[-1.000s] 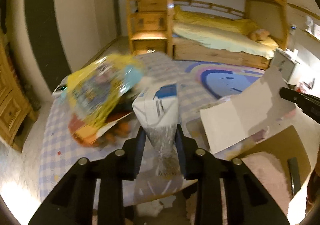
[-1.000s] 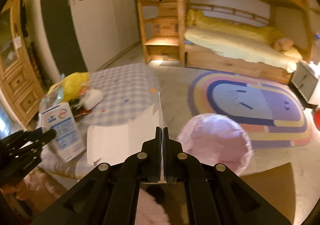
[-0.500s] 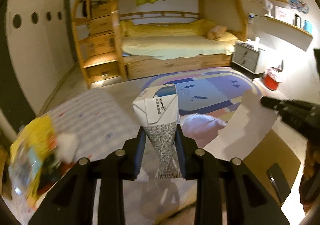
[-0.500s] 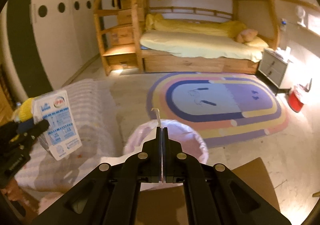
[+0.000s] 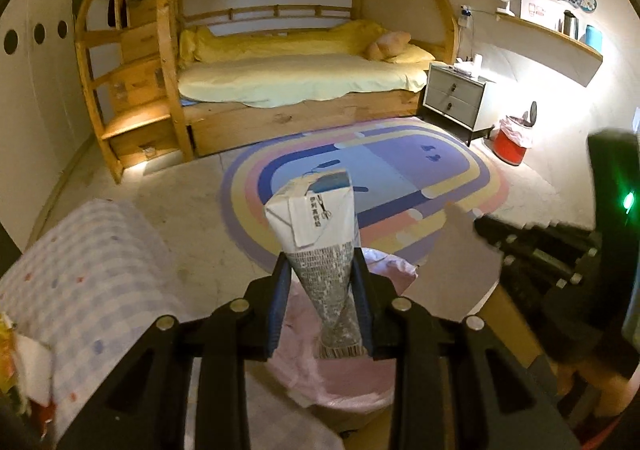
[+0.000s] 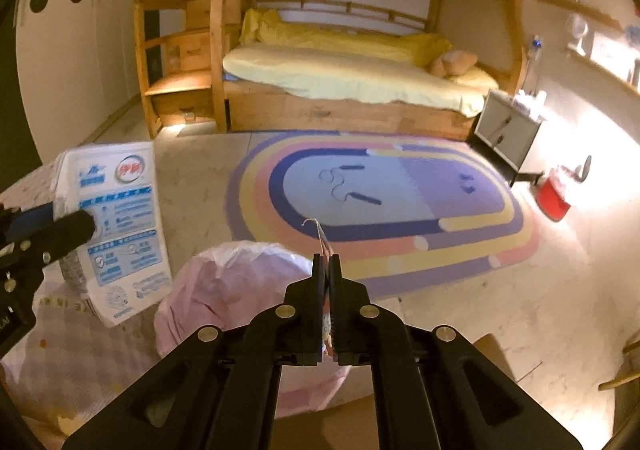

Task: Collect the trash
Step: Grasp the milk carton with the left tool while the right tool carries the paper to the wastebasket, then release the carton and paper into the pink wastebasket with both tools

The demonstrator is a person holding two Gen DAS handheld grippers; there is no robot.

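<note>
My left gripper is shut on a white and blue milk carton, squeezed at its lower part and held above a bin lined with a pink bag. The carton also shows at the left of the right wrist view, with the left gripper on it. My right gripper is shut on a thin flat sheet of card, seen edge-on, over the pink bag. The same sheet shows broadside in the left wrist view.
A table with a checked cloth lies left, with yellow wrappers at its edge. A brown cardboard piece lies on the floor by the bin. Beyond are a rainbow rug, bunk bed, nightstand and red bin.
Both grippers swung right from the table towards the pink-lined bin, carrying the carton and the card sheet. The table trash has slid to the far left.
</note>
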